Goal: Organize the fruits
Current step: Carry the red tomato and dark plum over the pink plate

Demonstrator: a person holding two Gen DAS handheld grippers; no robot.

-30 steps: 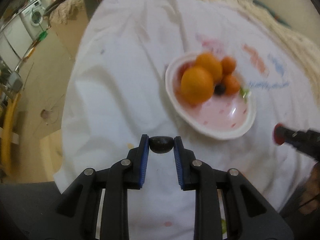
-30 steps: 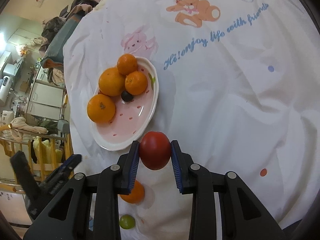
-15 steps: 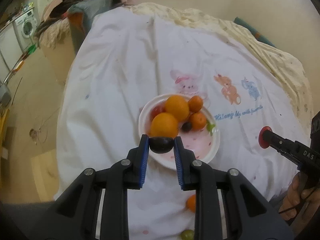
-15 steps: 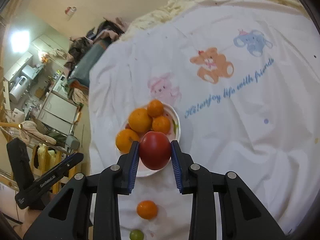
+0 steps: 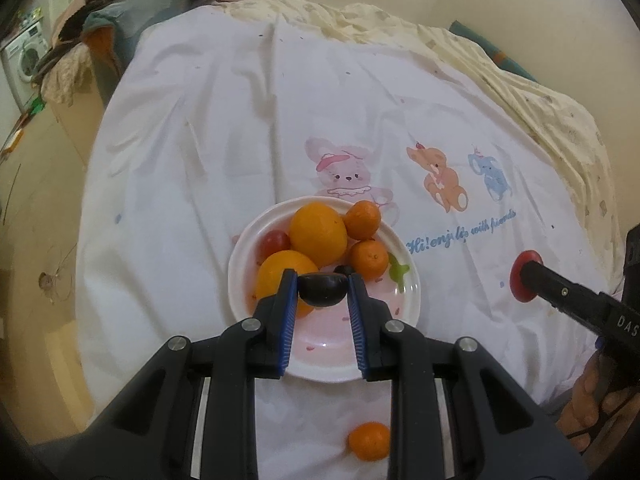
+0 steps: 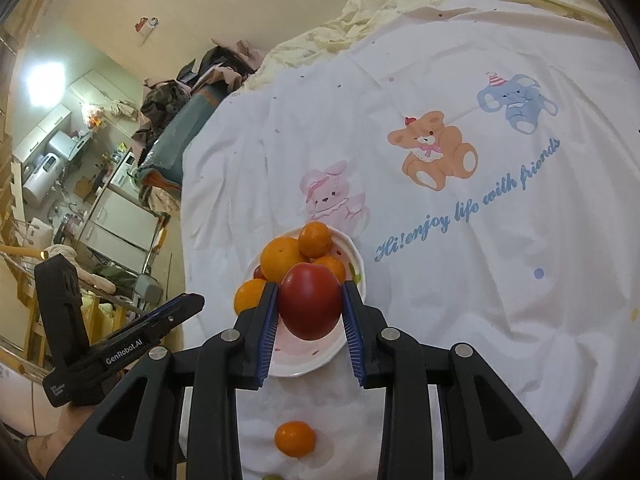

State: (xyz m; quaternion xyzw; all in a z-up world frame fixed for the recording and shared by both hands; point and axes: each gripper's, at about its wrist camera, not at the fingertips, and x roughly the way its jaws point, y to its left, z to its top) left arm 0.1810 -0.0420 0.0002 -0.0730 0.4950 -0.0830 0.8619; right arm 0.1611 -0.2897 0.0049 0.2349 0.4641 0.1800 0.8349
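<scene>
Two loaded hand-held grippers, left (image 5: 323, 294), right (image 6: 309, 307), bare cloth (image 5: 224, 128) around plate (image 5: 412, 292)

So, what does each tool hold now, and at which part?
The left tool holds a small dark fruit, pinched at its two sides. The right tool holds a red tomato, gripped across its widest middle.
</scene>
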